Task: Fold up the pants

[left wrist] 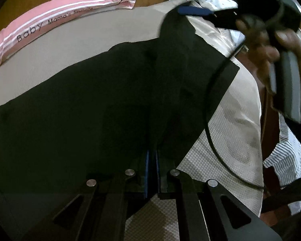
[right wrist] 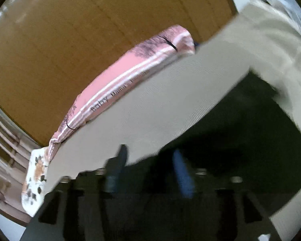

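Pinched between our left gripper's (left wrist: 152, 170) closed blue pads, a near edge of the black pants (left wrist: 102, 104) lies spread across the grey bed cover (left wrist: 94, 32). Behind, at far left, we see a pink pillow (left wrist: 56, 10) printed "Baby" against the wooden headboard (right wrist: 90, 30). To the right, our right gripper (right wrist: 150, 168), held in a hand (left wrist: 271, 46), stands with its jaws parted over the pants' far corner, nothing clearly between them in the blurred view.

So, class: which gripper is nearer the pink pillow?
Right. The right gripper hangs open over the pants' far edge, towards the pink pillow; the left gripper pinches their near edge.
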